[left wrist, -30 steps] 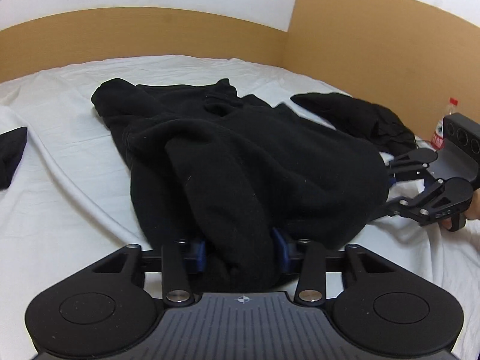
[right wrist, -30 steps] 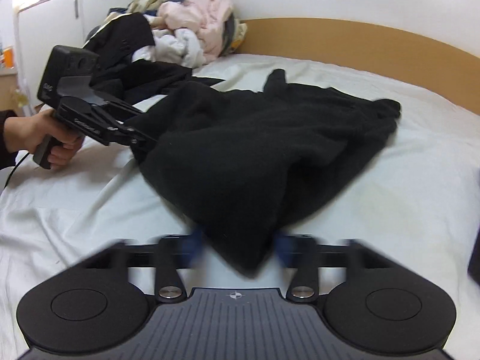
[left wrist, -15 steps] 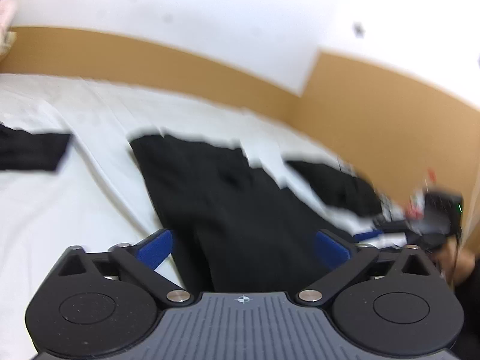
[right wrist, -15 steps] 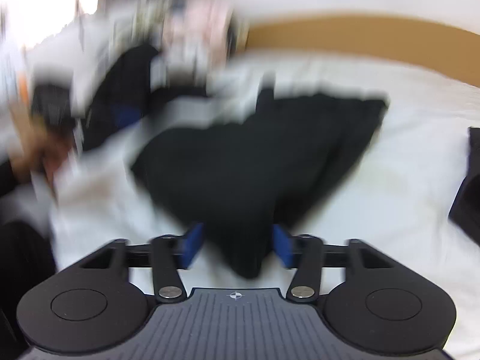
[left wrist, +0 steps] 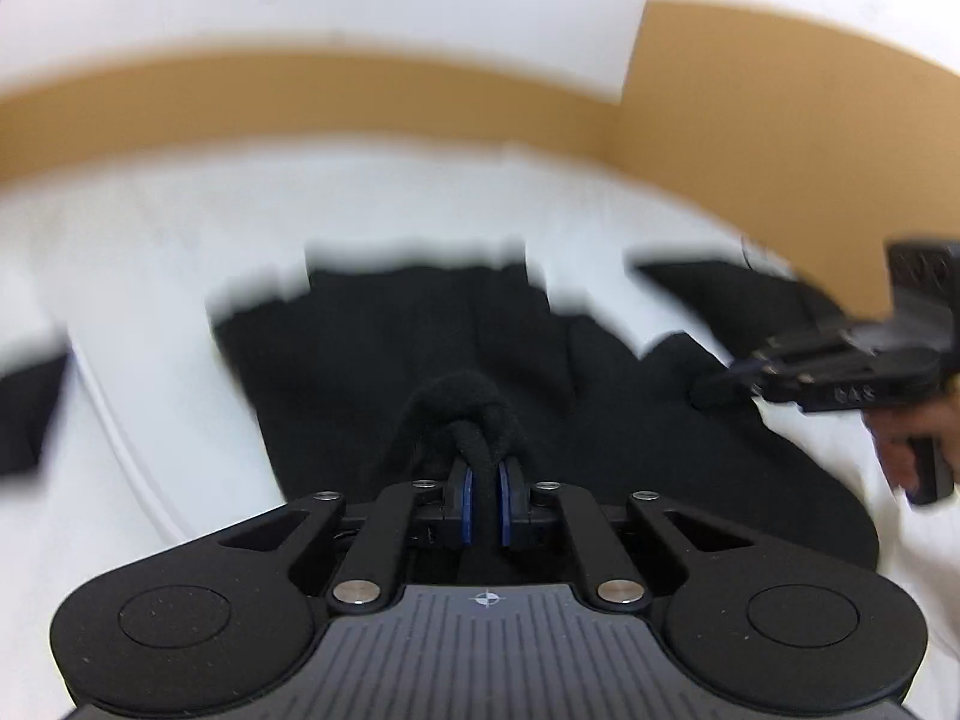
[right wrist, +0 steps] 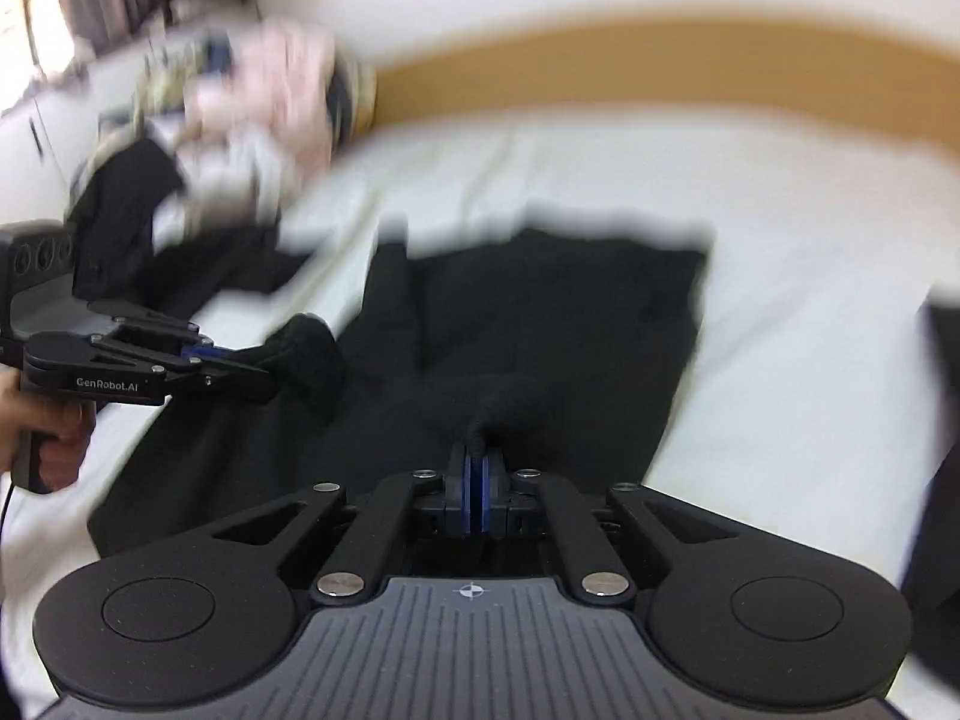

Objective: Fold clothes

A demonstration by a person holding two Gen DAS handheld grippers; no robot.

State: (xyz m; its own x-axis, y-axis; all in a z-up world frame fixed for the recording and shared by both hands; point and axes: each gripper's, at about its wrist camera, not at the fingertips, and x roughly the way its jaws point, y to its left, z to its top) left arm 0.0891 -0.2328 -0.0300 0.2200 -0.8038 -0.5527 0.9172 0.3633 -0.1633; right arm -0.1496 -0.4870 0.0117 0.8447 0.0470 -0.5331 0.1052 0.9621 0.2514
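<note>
Lying spread on the white bed (left wrist: 150,276), a black garment (left wrist: 390,348) is pinched at its near edge by both grippers. A bunched fold is clamped in the closing left gripper (left wrist: 486,480), and a thinner fold is clamped in the right gripper (right wrist: 477,468). Mixed clothes (right wrist: 264,90) are piled far left, blurred. No containers are seen.
</note>
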